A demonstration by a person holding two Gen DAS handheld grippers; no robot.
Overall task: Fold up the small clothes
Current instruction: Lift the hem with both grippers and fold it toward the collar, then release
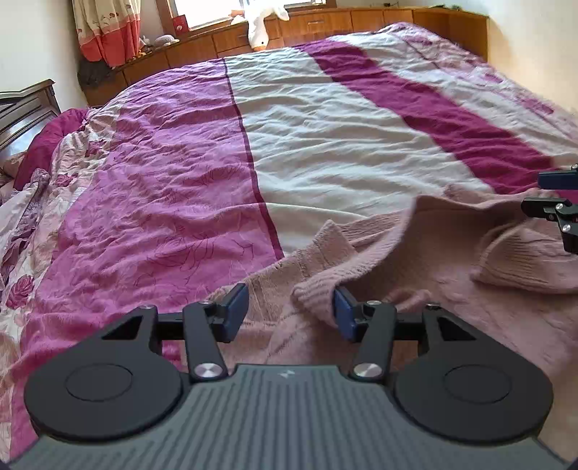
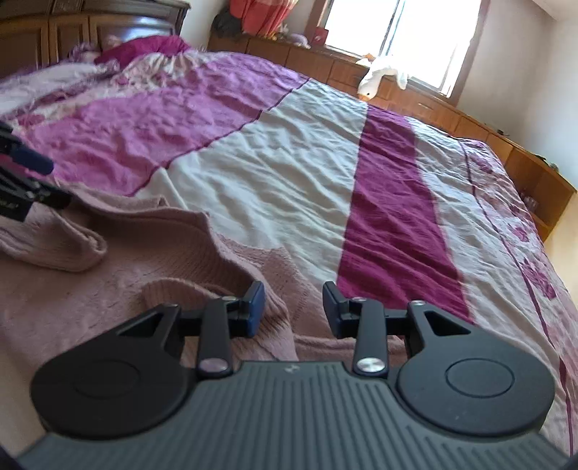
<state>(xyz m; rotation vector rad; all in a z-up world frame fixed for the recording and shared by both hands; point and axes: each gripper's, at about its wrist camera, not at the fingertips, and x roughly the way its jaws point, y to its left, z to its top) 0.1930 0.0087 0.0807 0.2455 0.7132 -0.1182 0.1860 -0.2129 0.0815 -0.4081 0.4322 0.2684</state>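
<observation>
A pink knitted sweater (image 1: 433,260) lies spread on the bed, sleeves folded loosely over its body. My left gripper (image 1: 289,311) hovers open over the sweater's left side, and a ribbed sleeve cuff (image 1: 314,293) lies between its jaws, close to the right pad (image 1: 343,313). My right gripper (image 2: 293,307) is open just above the sweater's (image 2: 151,260) right edge, with another ribbed cuff (image 2: 162,289) beside its left pad (image 2: 255,307). Each gripper shows at the edge of the other's view: the right gripper (image 1: 549,193) and the left gripper (image 2: 39,179). Neither holds any cloth.
The bed is covered by a wrinkled quilt (image 1: 325,137) in pink, white and magenta stripes. Pillows and a dark wooden headboard (image 2: 90,32) lie at one end. Low wooden cabinets (image 1: 325,29) run under the window, where a white plush goose (image 1: 258,21) sits.
</observation>
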